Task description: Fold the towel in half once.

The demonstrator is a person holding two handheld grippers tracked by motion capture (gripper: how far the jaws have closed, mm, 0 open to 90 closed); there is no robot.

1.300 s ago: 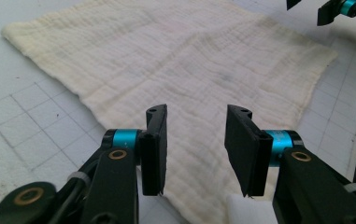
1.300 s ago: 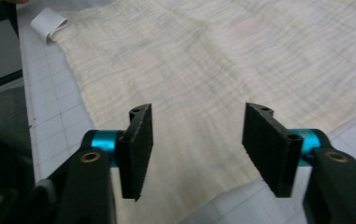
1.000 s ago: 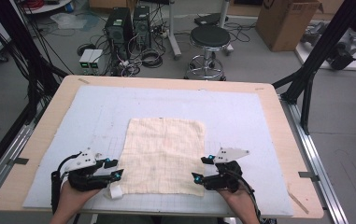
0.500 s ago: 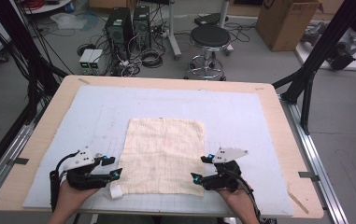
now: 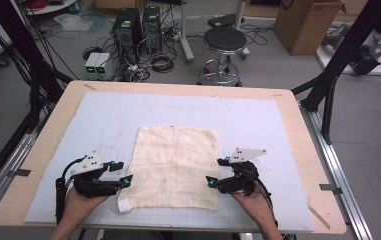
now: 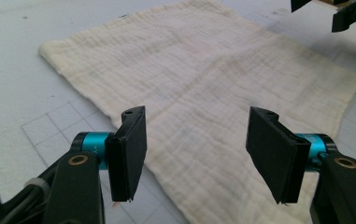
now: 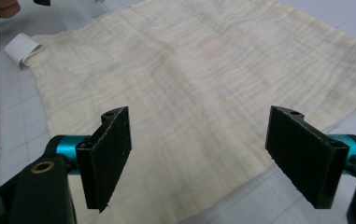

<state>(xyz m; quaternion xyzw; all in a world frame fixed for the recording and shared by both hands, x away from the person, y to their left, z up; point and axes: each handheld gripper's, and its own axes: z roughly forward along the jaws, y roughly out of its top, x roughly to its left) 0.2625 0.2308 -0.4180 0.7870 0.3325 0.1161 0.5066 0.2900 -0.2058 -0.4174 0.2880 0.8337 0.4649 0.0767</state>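
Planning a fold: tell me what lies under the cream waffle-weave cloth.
The cream waffle-weave cloth lies flat on the pale gridded mat. No bulge shows, but anything thin beneath it is hidden.

Cream gauze cloth (image 5: 174, 167) spread flat on gridded mat, small white tag (image 5: 124, 205) at near-left corner

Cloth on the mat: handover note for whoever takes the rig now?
Left gripper: open, at the cloth's near left edge, holding nothing.
Right gripper: open, at the near right edge, holding nothing.
Cloth lies flat and unfolded on the white mat, with a small white tag at its near left corner.
Done: both grippers lined up on opposite sides.
Left: no grasp yet; the likely next step is pinching both edges.
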